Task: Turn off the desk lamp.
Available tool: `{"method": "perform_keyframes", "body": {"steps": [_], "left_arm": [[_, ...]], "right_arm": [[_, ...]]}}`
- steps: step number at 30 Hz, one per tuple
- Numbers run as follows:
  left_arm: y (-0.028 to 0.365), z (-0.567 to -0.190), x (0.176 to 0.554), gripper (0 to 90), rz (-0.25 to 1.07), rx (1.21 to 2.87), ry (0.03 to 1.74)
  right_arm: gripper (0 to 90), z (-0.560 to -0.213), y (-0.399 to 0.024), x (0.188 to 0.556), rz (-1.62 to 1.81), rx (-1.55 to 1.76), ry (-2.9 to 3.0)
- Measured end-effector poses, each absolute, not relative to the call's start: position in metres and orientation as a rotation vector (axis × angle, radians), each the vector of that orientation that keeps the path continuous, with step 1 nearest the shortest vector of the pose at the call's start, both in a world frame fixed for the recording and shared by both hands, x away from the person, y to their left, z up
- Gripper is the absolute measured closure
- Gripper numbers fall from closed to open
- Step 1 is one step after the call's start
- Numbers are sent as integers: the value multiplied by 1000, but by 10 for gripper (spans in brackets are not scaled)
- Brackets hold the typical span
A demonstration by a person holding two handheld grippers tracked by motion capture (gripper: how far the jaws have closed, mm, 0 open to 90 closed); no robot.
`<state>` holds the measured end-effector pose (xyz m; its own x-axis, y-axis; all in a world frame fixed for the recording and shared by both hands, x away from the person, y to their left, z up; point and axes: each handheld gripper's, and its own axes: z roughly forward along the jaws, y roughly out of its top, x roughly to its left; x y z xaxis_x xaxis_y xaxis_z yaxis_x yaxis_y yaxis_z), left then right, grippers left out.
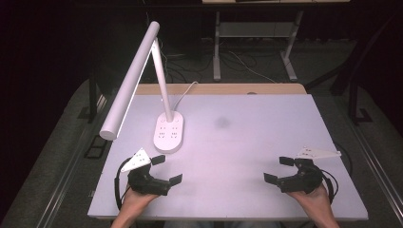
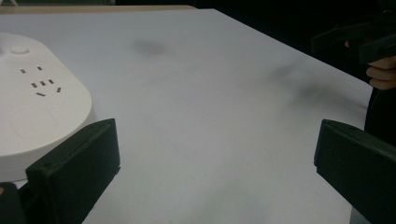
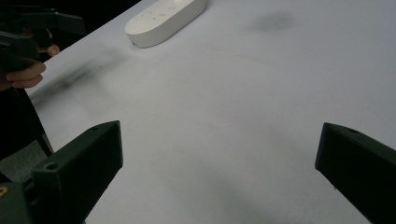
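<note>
Both the left gripper [image 1: 166, 169] and right gripper [image 1: 278, 169] gaped wide and empty, the desk lamp's socket base [image 1: 169, 131] just ahead of the left.

Black grippers [image 1: 166, 169], blocky jaws, grey triangular plates.

The lamp base [image 2: 32, 107] runs off the left gripper view's left edge; the markings beside its sockets are too small to read.
</note>
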<state>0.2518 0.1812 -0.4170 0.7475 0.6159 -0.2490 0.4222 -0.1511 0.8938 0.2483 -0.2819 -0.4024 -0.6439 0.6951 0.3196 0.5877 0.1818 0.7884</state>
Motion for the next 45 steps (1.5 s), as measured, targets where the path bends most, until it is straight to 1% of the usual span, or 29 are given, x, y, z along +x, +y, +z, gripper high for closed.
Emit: {"method": "perform_keyframes", "body": {"steps": [14,23,45], "left_arm": [[181,-417,252,0,208,1781,816],[182,-417,252,0,208,1776,818],[182,-417,251,0,206,1767,824]], "right_arm": [[7,-390,-274,256,1460,1229,2362],[7,-374,-260,271,1474,1179,2389],[7,-356,-220,306,1461,1081,2479]]}}
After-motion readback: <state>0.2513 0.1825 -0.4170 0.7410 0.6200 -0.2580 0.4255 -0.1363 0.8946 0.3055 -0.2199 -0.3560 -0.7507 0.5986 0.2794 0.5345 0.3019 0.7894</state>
